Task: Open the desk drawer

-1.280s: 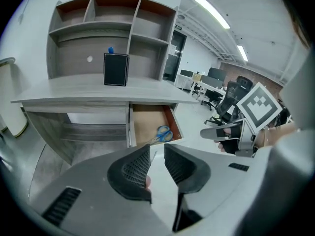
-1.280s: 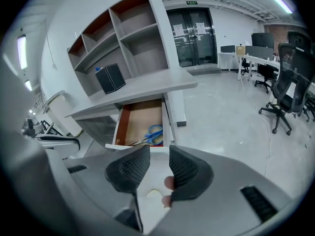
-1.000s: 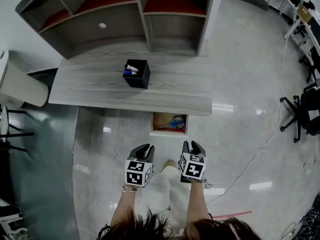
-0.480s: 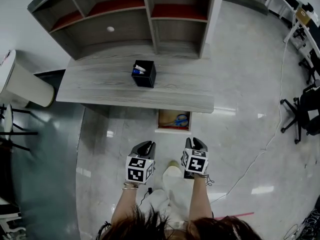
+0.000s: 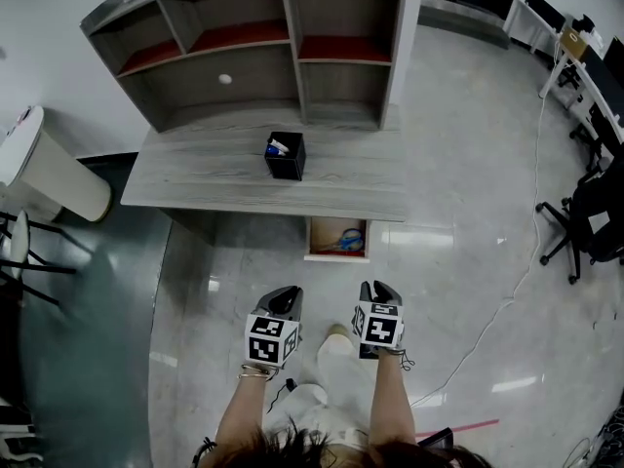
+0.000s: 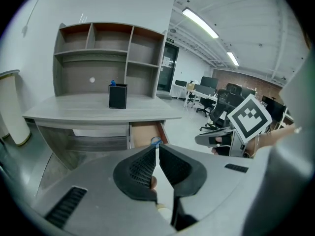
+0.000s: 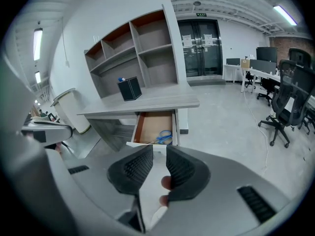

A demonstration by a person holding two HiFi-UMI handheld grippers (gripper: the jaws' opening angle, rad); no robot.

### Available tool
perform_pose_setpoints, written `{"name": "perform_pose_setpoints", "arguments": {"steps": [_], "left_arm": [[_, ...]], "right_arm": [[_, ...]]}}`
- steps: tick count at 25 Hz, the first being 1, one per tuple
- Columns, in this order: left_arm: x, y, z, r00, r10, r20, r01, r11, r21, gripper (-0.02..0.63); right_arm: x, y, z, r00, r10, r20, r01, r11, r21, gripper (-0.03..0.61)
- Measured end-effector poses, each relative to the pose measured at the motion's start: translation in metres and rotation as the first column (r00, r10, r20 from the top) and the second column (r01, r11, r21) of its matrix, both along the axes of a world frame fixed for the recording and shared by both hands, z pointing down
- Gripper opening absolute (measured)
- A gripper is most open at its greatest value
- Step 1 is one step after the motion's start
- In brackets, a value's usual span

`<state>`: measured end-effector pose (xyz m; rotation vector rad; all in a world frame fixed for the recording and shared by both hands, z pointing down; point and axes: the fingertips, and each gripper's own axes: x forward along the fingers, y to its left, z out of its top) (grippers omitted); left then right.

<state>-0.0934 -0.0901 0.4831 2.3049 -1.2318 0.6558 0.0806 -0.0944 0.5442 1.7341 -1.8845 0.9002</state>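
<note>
The grey desk point(image 5: 195, 178) has its small drawer point(image 5: 337, 238) pulled out, with blue-handled scissors point(image 5: 343, 239) lying inside. Both grippers hang over the floor in front of it, well short of the drawer and touching nothing. My left gripper point(image 5: 284, 296) has just been closing; only a narrow slit is left between its pads point(image 6: 156, 149) and nothing is in it. My right gripper point(image 5: 378, 291) has also been closing and stands partly open and empty point(image 7: 159, 151). The drawer point(image 7: 153, 127) and scissors point(image 7: 165, 136) lie straight ahead in the right gripper view.
A black pen box point(image 5: 286, 156) stands on the desk below a shelf unit point(image 5: 263, 47). A white bin point(image 5: 49, 169) stands left of the desk. An office chair point(image 5: 595, 222) and a floor cable point(image 5: 507, 291) are to the right. My legs are below the grippers.
Both grippers have risen and drawn back from the drawer, and the desk now sits farther off in the head view. The drawer has stayed open.
</note>
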Motion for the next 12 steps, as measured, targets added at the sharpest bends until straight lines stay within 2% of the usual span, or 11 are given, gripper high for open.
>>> {"name": "perform_pose_setpoints", "arguments": {"steps": [12], "left_arm": [[-0.006,0.054,-0.026,0.999,0.029,-0.018,-0.027,0.998,0.063,0.021]], "right_arm": [[-0.016,0.049,-0.03,1.0,0.01,-0.015,-0.009,0.998,0.063,0.081]]}}
